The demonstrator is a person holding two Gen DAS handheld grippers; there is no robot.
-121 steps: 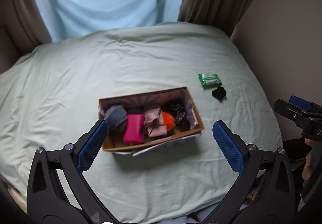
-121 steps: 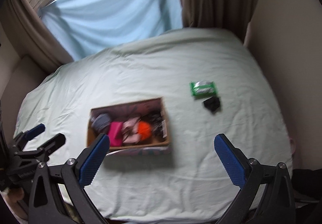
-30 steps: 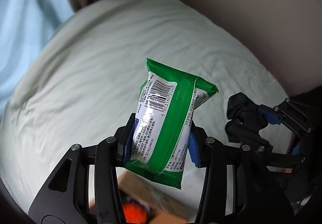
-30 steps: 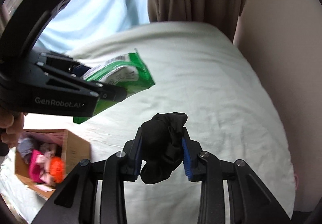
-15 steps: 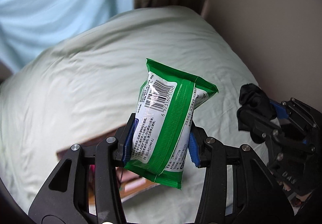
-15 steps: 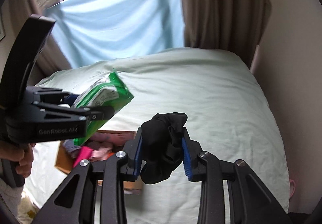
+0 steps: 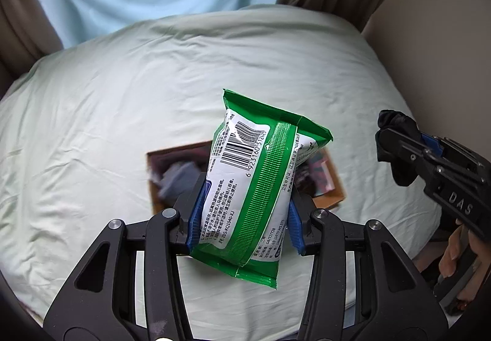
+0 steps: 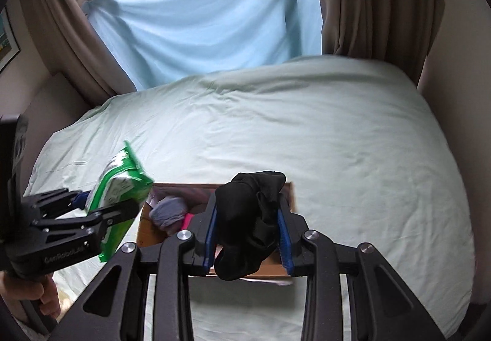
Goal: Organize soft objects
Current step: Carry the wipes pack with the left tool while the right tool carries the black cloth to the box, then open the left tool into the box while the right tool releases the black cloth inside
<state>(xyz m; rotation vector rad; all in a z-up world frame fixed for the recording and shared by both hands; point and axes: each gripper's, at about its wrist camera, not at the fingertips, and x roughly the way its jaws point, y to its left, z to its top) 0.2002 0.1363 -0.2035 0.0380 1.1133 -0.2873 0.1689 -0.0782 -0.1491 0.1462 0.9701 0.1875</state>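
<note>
The left gripper (image 7: 244, 218) clenches a green wipes pack (image 7: 257, 184) upright between its 2 blue pads. The right gripper (image 8: 248, 236) grips a black sock (image 8: 250, 224), bunched and drooping below its jaws. Beyond both pairs of jaws, an open cardboard box (image 8: 290, 197) holding soft items sits on the pale green bed (image 8: 337, 132).
</note>
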